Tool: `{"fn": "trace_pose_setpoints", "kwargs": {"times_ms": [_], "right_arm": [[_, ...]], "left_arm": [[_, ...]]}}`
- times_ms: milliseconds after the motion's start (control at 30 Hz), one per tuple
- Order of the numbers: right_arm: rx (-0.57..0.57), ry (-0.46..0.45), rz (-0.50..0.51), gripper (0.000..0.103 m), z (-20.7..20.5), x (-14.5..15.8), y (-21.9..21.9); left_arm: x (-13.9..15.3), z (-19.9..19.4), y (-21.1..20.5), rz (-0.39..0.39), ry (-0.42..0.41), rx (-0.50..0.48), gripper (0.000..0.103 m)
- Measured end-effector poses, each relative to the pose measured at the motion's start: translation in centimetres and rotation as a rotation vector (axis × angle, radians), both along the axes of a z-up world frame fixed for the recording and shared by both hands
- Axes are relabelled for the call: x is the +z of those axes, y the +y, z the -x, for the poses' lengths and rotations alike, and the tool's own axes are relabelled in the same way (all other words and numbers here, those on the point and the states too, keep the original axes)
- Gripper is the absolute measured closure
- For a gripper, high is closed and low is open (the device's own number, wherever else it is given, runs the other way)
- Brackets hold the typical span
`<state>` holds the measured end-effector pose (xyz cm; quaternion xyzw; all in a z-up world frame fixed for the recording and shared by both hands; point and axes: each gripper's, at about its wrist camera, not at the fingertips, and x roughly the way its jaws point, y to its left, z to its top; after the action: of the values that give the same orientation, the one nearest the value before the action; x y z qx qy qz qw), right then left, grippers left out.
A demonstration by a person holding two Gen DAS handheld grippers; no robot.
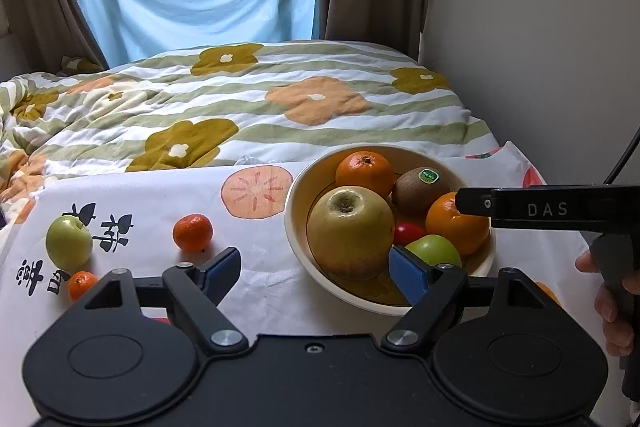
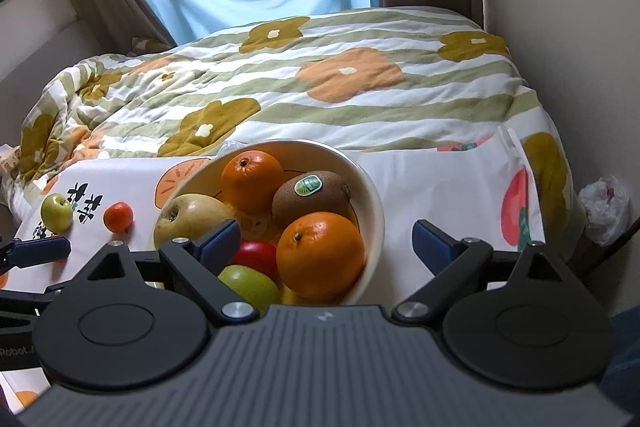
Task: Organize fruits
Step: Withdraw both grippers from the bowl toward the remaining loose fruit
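Left wrist view: the left gripper (image 1: 316, 269) hangs with jaws released and empty at the near rim of the cream bowl (image 1: 294, 227), which holds a big yellow apple (image 1: 350, 227); a tangerine (image 1: 193, 233) lies apart on the tabletop. Right wrist view: the right gripper (image 2: 326, 241) stands spread wide around an orange (image 2: 320, 255) inside the bowl, pads clear of it.

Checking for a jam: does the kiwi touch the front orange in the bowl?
Cannot tell. In the right wrist view the kiwi and front orange overlap with no visible gap, but their contact point inside the bowl is hidden.
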<state>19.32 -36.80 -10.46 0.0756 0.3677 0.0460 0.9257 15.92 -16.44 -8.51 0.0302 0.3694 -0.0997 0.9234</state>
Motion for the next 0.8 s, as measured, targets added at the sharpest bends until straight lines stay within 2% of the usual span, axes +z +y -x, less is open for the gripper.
{"fn": "trace_pose_setpoints", "kwargs": {"times_ms": [400,800], "right_arm": [[0.010,-0.024,0.010,0.000,3.9,3.5,0.3],[0.094,-0.056,-0.020,0.000,8.3,6.8,3.2]], "left_arm": [[3.7,4.0,0.7,0.010,-0.078,0.059,0.018],[6.4,9.9,4.8,-0.007,-0.119,0.187,0.018]]}}
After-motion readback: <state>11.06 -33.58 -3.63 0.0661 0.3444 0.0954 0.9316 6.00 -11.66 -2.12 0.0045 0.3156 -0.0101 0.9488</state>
